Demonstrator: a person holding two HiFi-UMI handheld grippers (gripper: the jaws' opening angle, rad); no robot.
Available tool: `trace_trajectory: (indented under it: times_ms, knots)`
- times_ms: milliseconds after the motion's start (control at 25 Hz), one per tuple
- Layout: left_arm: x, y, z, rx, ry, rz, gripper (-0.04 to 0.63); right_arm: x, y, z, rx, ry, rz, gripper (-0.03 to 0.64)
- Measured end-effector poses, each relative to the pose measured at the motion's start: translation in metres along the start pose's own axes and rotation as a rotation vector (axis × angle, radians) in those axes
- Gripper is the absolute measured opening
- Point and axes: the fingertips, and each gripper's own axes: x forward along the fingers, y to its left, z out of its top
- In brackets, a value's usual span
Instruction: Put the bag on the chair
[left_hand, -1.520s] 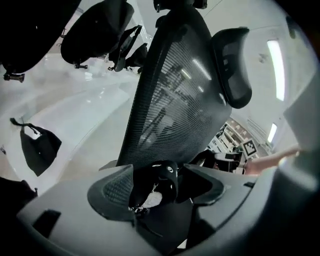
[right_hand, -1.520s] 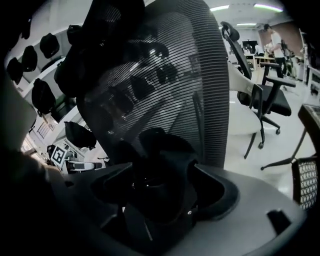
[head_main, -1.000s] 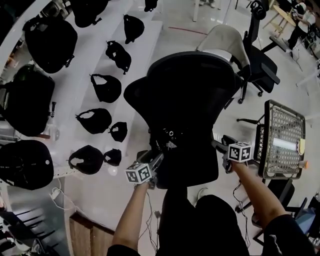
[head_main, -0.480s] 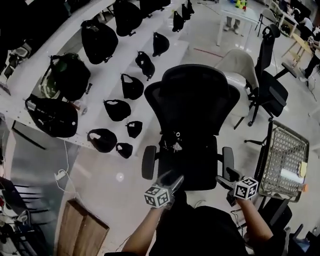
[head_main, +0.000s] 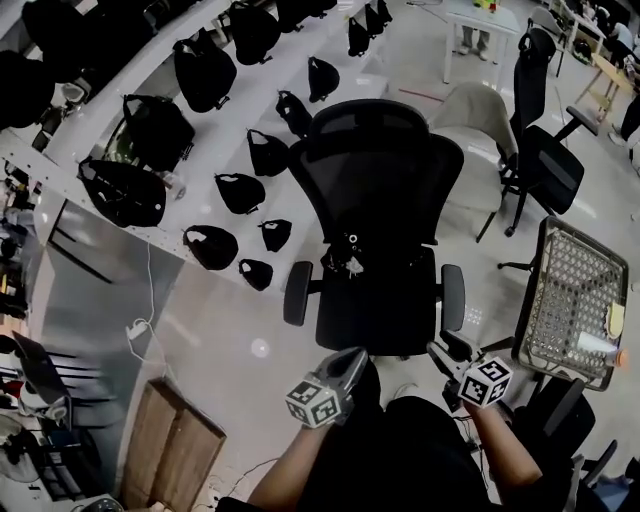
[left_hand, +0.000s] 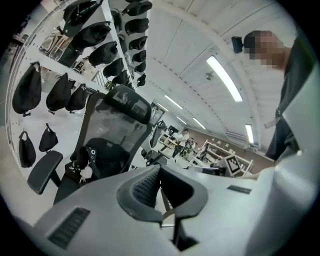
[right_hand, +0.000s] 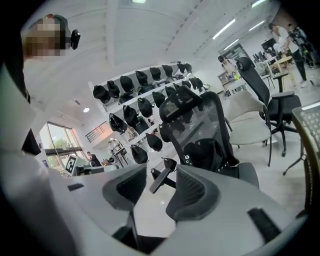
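Observation:
The black bag (head_main: 349, 262) with a small white keyring lies on the seat of the black mesh office chair (head_main: 377, 170), against the backrest. It also shows in the left gripper view as the bag (left_hand: 97, 154) and in the right gripper view as the bag (right_hand: 212, 151). My left gripper (head_main: 351, 360) hangs in front of the seat edge, shut and empty (left_hand: 159, 168). My right gripper (head_main: 441, 352) sits near the chair's right armrest; its jaws are closing with nothing between them (right_hand: 160, 178).
White shelves (head_main: 215, 120) with several black bags run along the left. A white chair (head_main: 478, 105) and another black chair (head_main: 545, 155) stand behind. A wire mesh cart (head_main: 577, 300) is at the right, a wooden board (head_main: 180, 450) on the floor at the lower left.
Both grippers have drawn back from the chair seat toward the person. The bag stays on the seat. The left jaws have shut and the right jaws have narrowed.

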Motion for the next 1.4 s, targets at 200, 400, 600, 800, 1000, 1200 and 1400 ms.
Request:
trace_trajectory:
  times_ms: [200,400,600,800,1000,1200,1400]
  knots:
    - [-0.026,-0.021,-0.011,-0.015,-0.057,0.048,0.009,-0.016,0.004,-0.02,-0.019,-0.009,-0.029,0.11]
    - [-0.056,-0.018,0.006,-0.001,-0.091,0.121,0.008,-0.041,0.026,-0.013,-0.053,-0.008,-0.089,0.0]
    - [-0.068,-0.01,0.041,0.133,-0.094,0.148,0.009,-0.067,0.048,0.015,-0.25,-0.101,-0.203,0.0]
    - [-0.085,-0.017,0.056,0.237,-0.07,0.151,0.01,-0.087,0.078,0.046,-0.333,-0.181,-0.296,0.0]
    - [-0.093,-0.029,0.075,0.315,-0.032,0.082,0.011,-0.075,0.122,0.063,-0.364,-0.204,-0.286,0.0]
    - [-0.111,-0.01,0.083,0.3,-0.06,0.075,0.011,-0.053,0.141,0.062,-0.349,-0.208,-0.303,0.0]
    - [-0.128,0.01,0.092,0.219,-0.094,0.074,0.01,-0.043,0.146,0.063,-0.382,-0.204,-0.335,0.0]
